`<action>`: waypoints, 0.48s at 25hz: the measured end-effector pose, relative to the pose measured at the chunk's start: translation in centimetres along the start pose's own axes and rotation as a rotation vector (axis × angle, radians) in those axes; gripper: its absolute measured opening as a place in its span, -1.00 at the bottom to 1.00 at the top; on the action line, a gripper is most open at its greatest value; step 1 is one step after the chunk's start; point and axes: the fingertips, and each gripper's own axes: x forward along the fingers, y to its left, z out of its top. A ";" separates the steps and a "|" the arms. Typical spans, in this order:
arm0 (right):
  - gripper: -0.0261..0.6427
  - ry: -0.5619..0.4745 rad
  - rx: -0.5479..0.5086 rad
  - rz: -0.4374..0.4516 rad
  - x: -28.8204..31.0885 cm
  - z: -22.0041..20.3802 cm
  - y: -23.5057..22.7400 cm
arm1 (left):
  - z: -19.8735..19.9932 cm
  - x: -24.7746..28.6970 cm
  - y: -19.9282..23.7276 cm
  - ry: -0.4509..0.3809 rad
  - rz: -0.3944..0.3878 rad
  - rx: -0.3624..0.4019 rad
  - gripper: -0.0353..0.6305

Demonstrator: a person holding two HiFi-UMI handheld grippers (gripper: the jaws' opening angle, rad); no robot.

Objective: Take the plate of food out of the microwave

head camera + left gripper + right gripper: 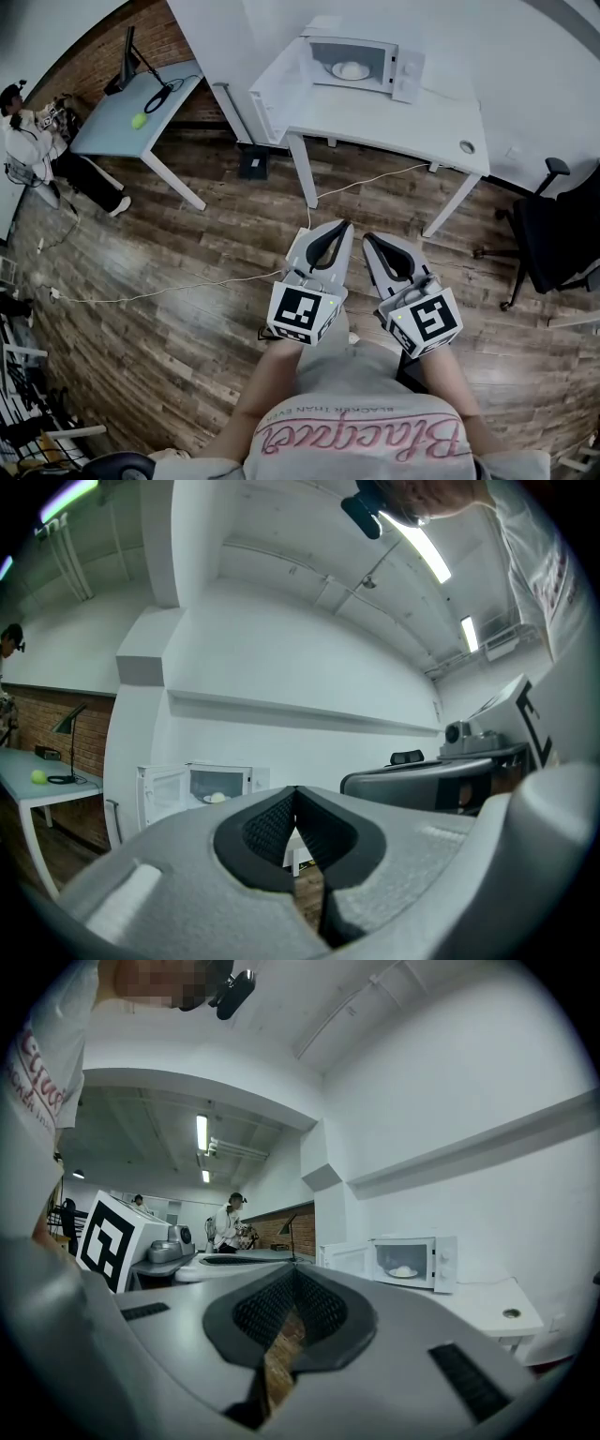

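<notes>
Wooden floor (pixel 187 309) lies beneath the left gripper (pixel 343 227) and right gripper (pixel 369 238). Both are closed on nothing and point at the white table (pixel 394 122), well apart from it. Near the table's far left corner, the microwave (pixel 361 64) stands with its door (pixel 278 94) open, likely for access to the plate of food (pixel 351 70) inside.

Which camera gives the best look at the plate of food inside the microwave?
The head view: the plate of food shows largest there, unobstructed in the open microwave. The right gripper view shows it smaller, from the side; the left gripper view shows only a tiny pale spot.
</notes>
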 end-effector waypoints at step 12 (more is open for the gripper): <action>-0.89 -0.009 -0.045 -0.023 3.8 2.0 -3.7 | 2.3 4.4 2.6 -0.056 -0.037 0.030 -0.88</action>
